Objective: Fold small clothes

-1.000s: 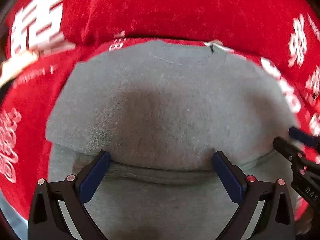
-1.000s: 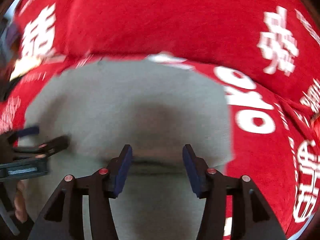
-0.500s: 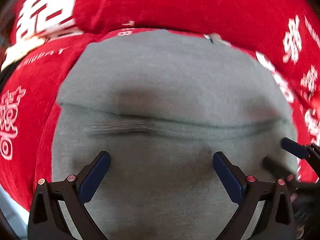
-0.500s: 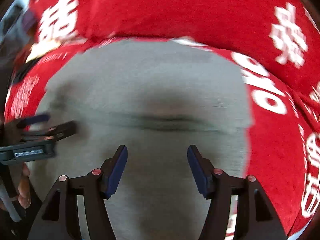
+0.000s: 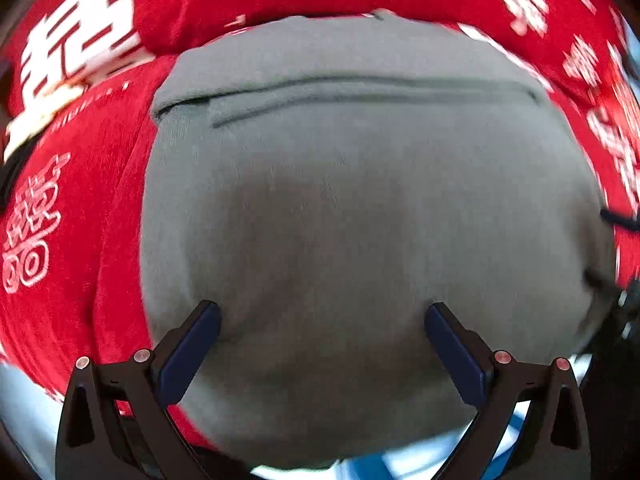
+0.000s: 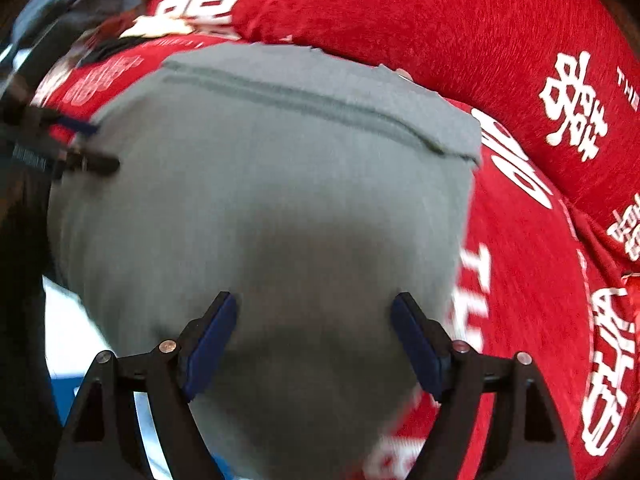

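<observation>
Grey garment (image 5: 360, 216) lies folded flat on the red cover (image 5: 72, 288), left gripper (image 5: 322, 320) wide open w/ nothing held, right gripper (image 6: 314, 312) opening & empty, so prob next fold needs an edge re-grab.

Red cloth (image 6: 540, 280): large white Chinese characters, too distorted to read; white Latin letters "TH" beside the grey garment (image 6: 260, 200). Left gripper (image 6: 86, 148): blurred, illegible label.
</observation>
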Demonstrator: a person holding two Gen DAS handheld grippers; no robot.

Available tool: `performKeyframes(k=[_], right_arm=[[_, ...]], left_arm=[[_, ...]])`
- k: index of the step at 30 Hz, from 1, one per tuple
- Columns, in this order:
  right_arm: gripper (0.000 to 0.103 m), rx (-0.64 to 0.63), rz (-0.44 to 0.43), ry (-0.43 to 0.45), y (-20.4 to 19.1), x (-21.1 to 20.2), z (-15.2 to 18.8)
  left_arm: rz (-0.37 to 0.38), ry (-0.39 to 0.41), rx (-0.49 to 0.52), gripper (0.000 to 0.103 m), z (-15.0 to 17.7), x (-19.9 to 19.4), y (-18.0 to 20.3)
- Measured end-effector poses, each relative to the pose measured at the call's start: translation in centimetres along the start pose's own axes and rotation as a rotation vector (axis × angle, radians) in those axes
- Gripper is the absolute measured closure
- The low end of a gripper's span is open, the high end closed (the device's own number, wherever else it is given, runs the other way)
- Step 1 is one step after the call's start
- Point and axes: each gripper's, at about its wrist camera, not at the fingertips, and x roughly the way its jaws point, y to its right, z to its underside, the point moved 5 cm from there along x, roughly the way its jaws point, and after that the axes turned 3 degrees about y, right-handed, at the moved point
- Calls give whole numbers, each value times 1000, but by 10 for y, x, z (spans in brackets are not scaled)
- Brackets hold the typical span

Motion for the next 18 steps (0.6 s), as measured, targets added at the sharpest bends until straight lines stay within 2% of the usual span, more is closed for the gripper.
performKeyframes(k=[2, 5, 7, 10, 13, 15, 16, 17, 18], right_arm=[[20, -20, 4, 9, -1, -9, 13], [20, -52, 29, -78, -1, -12, 20], [20, -66, 13, -73, -8, -18, 10], [20, -121, -38, 19, -32, -24, -26], [20, -186, -73, 37, -56, -11, -51], [20, -234, -93, 7, -74, 2, -54], [20, -266, -95, -16, -80, 9, -52], [20, -305, -81, -41, -84, 15, -46], [19, -333, -79, -25, -83, 16, -38]], left_arm=[[2, -46, 40, 0, 13, 0, 2], [-18, -36, 58, 1, 18, -11, 1], [-7, 8, 62, 1, 11, -19, 4], [41, 43, 81, 1, -7, -22, 25], [84, 4, 151, 1, -11, -7, 53], [34, -29, 226, 0, -2, 3, 65], [20, -3, 271, 0, 3, 0, 68], [24, -5, 290, 0, 7, -1, 67], [29, -28, 297, 0, 13, 0, 64]])
